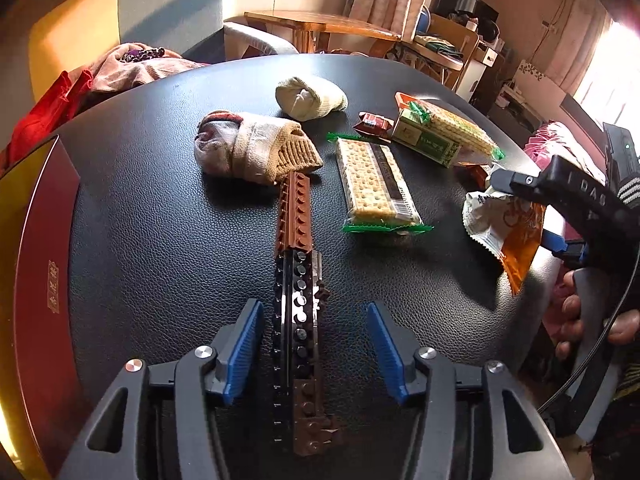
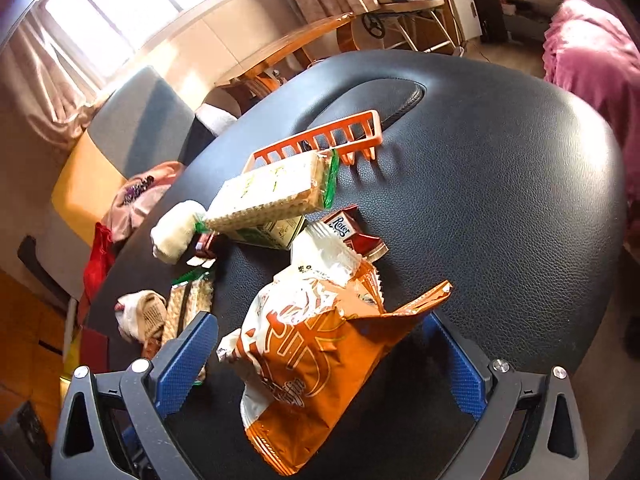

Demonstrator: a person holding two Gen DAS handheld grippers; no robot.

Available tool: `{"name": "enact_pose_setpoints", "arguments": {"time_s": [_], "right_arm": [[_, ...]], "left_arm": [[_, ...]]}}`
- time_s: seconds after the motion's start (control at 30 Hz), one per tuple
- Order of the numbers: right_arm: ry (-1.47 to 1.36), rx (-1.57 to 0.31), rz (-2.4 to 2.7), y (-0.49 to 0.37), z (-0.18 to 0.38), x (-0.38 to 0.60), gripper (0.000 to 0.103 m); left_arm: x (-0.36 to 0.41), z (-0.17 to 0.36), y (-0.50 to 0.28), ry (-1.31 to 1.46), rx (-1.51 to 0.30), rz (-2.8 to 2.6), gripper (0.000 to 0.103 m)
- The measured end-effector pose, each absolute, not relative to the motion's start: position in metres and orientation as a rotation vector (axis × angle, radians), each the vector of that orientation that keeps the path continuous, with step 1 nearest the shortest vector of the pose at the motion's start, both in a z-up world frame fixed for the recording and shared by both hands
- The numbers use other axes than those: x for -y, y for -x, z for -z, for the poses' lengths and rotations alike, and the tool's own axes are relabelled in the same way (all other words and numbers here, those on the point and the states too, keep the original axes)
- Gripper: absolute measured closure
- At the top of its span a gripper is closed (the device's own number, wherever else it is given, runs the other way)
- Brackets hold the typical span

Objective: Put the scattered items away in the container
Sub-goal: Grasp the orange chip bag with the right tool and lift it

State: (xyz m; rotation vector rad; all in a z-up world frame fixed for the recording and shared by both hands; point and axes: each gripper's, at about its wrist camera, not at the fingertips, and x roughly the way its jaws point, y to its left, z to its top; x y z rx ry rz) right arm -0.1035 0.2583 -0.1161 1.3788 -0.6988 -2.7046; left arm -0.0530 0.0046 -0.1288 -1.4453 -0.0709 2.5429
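Two grippers are working: the left gripper is straddling the brick-built bar, jaws apart, the bar's long axis running straight ahead between them toward the rolled sock; the right gripper is gaping around the orange snack bag, grip uncertain

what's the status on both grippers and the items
Left gripper open, straddling long brown-black brick bar. Right gripper open around orange-white snack bag. Nothing blocking.

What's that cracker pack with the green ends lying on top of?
The cracker pack lies propped across a green and white box, one end against an orange rack. Small red-brown packets lie beside the box. Anything beneath the box is hidden.
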Motion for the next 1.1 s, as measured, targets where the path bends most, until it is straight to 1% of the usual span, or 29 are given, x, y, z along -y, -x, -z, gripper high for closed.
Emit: {"name": "enact_pose_setpoints", "arguments": {"time_s": [0.1, 0.2, 0.23, 0.27, 0.3, 0.33, 0.4, 0.43, 0.5, 0.53, 0.57, 0.67, 0.8, 1.1], "right_arm": [[-1.382, 0.654, 2.726, 0.101, 0.117, -0.254, 0.0], [-1.38, 0.684, 2.731, 0.1, 0.116, -0.258, 0.007], [-1.378, 0.682, 2.724, 0.099, 0.116, -0.259, 0.013], [-1.375, 0.68, 2.717, 0.098, 0.115, -0.259, 0.016], [-1.368, 0.68, 2.709, 0.096, 0.115, -0.26, 0.017], [-1.362, 0.679, 2.702, 0.094, 0.114, -0.26, 0.021], [-1.349, 0.681, 2.685, 0.091, 0.114, -0.261, 0.029], [-1.343, 0.691, 2.671, 0.089, 0.113, -0.261, 0.033], [-1.332, 0.673, 2.653, 0.084, 0.113, -0.259, 0.034], [-1.327, 0.652, 2.648, 0.082, 0.113, -0.258, 0.036], [-1.323, 0.634, 2.644, 0.08, 0.112, -0.257, 0.039], [-1.32, 0.598, 2.648, 0.073, 0.109, -0.254, 0.04], [-1.309, 0.462, 2.655, 0.059, 0.104, -0.241, 0.041], [-1.2, 0.346, 2.591, 0.045, 0.075, -0.206, 0.041]], "left_arm": [[-0.006, 0.129, 0.052, 1.441, 0.051, -2.548, 0.049], [-0.012, 0.129, 0.052, 1.452, -0.015, -2.567, 0.052], [-0.014, 0.129, 0.052, 1.452, -0.039, -2.57, 0.052], [-0.014, 0.129, 0.052, 1.452, -0.043, -2.576, 0.053], [-0.013, 0.128, 0.051, 1.452, -0.047, -2.582, 0.058], [-0.013, 0.128, 0.051, 1.449, -0.043, -2.589, 0.06], [-0.011, 0.128, 0.048, 1.445, -0.035, -2.6, 0.068], [-0.01, 0.128, 0.046, 1.444, -0.032, -2.603, 0.07], [-0.01, 0.127, 0.041, 1.441, -0.046, -2.609, 0.078], [-0.009, 0.127, 0.039, 1.438, -0.05, -2.609, 0.079], [-0.008, 0.127, 0.036, 1.434, -0.048, -2.609, 0.08], [-0.005, 0.125, 0.027, 1.428, -0.018, -2.604, 0.081], [0.003, 0.122, 0.018, 1.416, 0.032, -2.609, 0.081], [0.025, 0.091, -0.004, 1.277, 0.108, -2.669, 0.081]]}}
